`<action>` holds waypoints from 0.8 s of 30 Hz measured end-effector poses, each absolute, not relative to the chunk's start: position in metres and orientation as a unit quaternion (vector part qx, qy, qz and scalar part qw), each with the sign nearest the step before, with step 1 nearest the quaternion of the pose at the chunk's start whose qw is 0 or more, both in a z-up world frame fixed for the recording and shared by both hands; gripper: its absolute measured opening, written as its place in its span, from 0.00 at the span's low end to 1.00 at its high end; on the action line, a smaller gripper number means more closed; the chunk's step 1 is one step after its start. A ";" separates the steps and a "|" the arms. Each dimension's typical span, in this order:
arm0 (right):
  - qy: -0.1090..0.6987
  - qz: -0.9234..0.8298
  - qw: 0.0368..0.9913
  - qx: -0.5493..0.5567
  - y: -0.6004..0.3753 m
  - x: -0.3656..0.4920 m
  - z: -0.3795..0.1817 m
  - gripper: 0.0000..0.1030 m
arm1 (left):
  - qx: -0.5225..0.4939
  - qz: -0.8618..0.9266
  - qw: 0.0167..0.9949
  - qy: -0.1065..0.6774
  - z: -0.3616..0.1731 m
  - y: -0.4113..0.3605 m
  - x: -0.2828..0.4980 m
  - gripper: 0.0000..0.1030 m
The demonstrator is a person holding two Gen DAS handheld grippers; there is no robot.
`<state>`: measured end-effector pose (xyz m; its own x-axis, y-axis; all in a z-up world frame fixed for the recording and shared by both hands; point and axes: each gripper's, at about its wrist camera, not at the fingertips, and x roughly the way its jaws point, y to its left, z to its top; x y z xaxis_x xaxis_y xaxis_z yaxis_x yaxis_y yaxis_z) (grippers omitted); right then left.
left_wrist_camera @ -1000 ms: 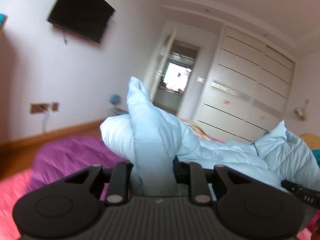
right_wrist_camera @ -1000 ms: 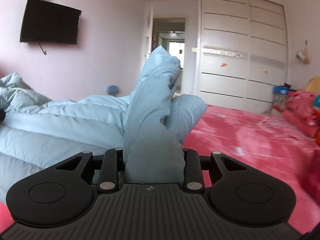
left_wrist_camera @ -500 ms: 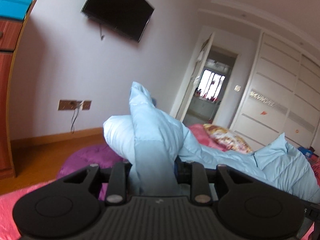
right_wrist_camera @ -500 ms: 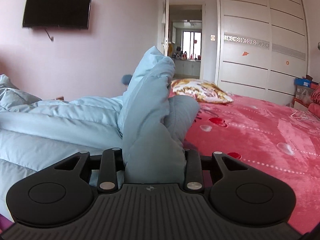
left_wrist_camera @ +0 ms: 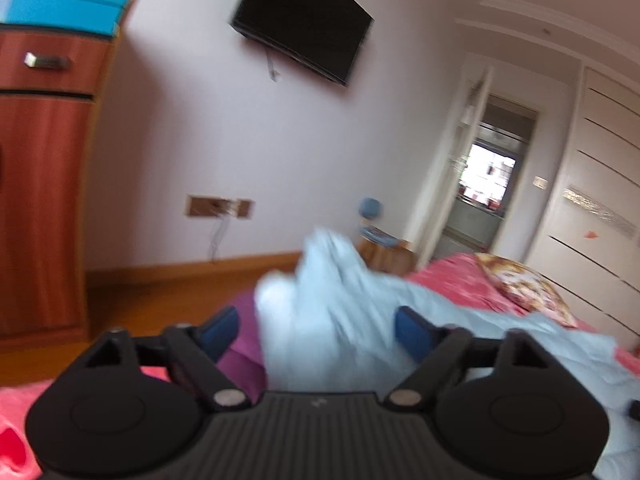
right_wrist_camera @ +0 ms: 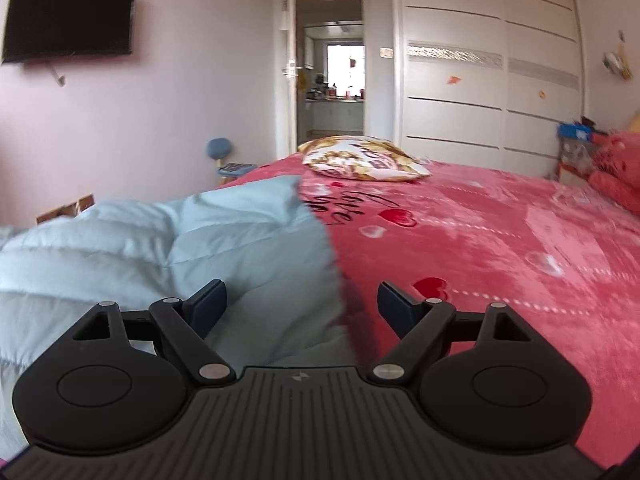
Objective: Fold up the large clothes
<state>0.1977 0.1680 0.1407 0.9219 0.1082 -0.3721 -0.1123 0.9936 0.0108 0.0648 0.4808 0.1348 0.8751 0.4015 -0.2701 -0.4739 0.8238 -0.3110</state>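
The left hand-held gripper (left_wrist_camera: 316, 330) stands wide, its jaws having just been opening, and a bunched fold of the pale blue padded jacket (left_wrist_camera: 332, 312) sits between its blue pads (left_wrist_camera: 412, 334) without being pinched; the blur makes it hard to say whether cloth brushes either pad. The right hand-held gripper (right_wrist_camera: 302, 304) is likewise spread apart, its jaws having just been opening too, with the jacket's (right_wrist_camera: 192, 248) edge lying flat between and beneath them and neither pad pressing it. Both releases look like the end of one fold: the two held corners seem to be let go so that the doubled layer can settle on the bed (right_wrist_camera: 500, 240). Ahead of the right gripper the jacket spreads low and to the left, its straight edge running forward across the red heart-printed bedspread, which suggests a laid-down fold line. Only the right view shows that flat edge, plus the flowered pillow (right_wrist_camera: 364, 159) farther ahead and the white wardrobe (right_wrist_camera: 492, 60) beyond. Only the left view shows the jacket's other end bunched up rather than lying flat, a purple cover (left_wrist_camera: 244, 344) just under the left pad, the wooden cabinet (left_wrist_camera: 40, 168) far to the left and the wooden floor (left_wrist_camera: 160, 300) ahead. Both views catch the wall television (left_wrist_camera: 302, 28) and the open doorway (right_wrist_camera: 332, 68).
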 end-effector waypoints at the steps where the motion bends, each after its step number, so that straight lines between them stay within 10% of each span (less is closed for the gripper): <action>1: 0.188 0.049 0.981 -0.001 0.162 0.195 0.142 1.00 | -0.190 0.237 0.949 0.090 0.136 0.486 0.062 0.88; 24: 0.219 0.016 0.974 0.054 0.080 -0.013 0.149 1.00 | -0.070 0.172 0.975 0.122 0.181 0.360 -0.042 0.99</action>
<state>-0.0134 0.0803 0.1489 0.9033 0.0549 -0.4255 -0.0077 0.9937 0.1119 -0.0423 0.3605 0.1813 0.9107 0.3192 -0.2622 -0.3533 0.9308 -0.0937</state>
